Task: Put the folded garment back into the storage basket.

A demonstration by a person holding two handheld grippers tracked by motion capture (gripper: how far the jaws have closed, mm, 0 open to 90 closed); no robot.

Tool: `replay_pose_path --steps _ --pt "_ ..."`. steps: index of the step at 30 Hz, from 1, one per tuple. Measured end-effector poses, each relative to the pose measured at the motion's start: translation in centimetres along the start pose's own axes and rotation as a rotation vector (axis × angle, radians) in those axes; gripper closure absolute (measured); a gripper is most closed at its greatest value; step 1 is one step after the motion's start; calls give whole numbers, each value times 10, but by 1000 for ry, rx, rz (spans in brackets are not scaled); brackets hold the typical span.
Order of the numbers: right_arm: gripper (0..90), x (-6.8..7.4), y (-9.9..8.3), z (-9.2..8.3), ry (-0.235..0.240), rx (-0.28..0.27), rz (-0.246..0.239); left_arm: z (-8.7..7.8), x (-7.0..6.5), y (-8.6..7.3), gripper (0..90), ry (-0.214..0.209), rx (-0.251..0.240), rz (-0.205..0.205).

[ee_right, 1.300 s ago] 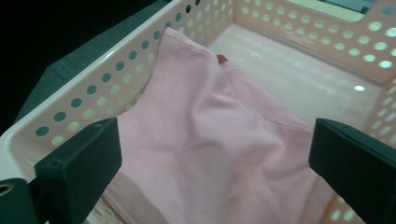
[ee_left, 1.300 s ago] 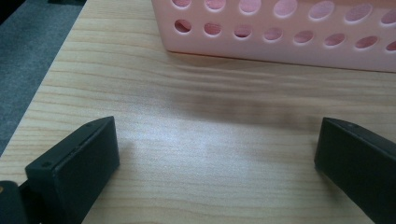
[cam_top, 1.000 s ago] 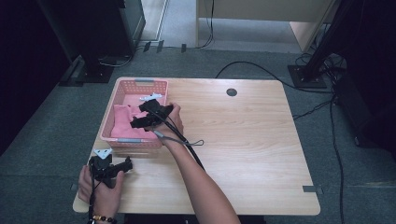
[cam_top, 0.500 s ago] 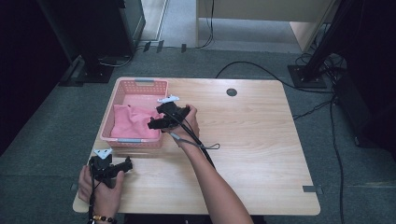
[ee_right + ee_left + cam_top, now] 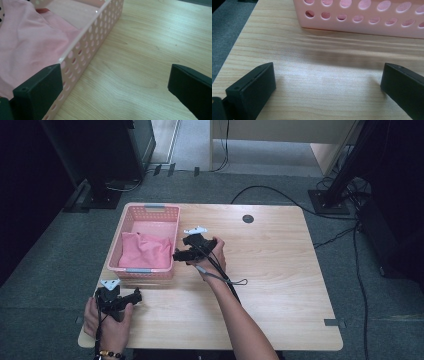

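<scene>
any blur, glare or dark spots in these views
High view: the table is evenly lit, the room around it falls into near black. Left gripper view: the pink basket casts a soft dark band on the wood, with a pale sheen nearer the jaws, which look slightly soft. Right gripper view: the pink cloth is a little washed out, the wood grain sharp.

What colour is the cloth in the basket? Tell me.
Pink, a shade deeper than the pale pink basket; the cloth shows best in the right gripper view.
</scene>
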State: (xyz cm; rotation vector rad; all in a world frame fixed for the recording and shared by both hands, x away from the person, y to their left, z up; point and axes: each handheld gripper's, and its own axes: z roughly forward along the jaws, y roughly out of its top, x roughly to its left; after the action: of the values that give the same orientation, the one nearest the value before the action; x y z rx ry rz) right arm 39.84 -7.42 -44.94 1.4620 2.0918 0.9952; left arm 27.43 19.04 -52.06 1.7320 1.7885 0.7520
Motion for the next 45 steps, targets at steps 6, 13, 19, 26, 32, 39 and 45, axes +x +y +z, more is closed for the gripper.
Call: replay_pose_path --steps 6,13,19,26,32,39,45 --pt "0 -11 -11 5 -21 18 10 0 0 0 0 0 0 0" --pt "0 -23 -27 11 -40 30 30 0 0 0 0 0 0 0" --pt "0 -29 -42 17 -78 45 17 0 0 0 0 0 0 0" --pt "0 -36 -55 20 -98 58 17 0 0 0 0 0 -1 0" --pt "0 -44 -65 21 -119 74 13 0 0 0 0 0 -1 0" --pt "0 -50 -74 21 -100 80 27 0 0 0 0 0 -1 0" --pt "0 -56 -80 17 -92 50 18 0 0 0 0 0 -1 0"
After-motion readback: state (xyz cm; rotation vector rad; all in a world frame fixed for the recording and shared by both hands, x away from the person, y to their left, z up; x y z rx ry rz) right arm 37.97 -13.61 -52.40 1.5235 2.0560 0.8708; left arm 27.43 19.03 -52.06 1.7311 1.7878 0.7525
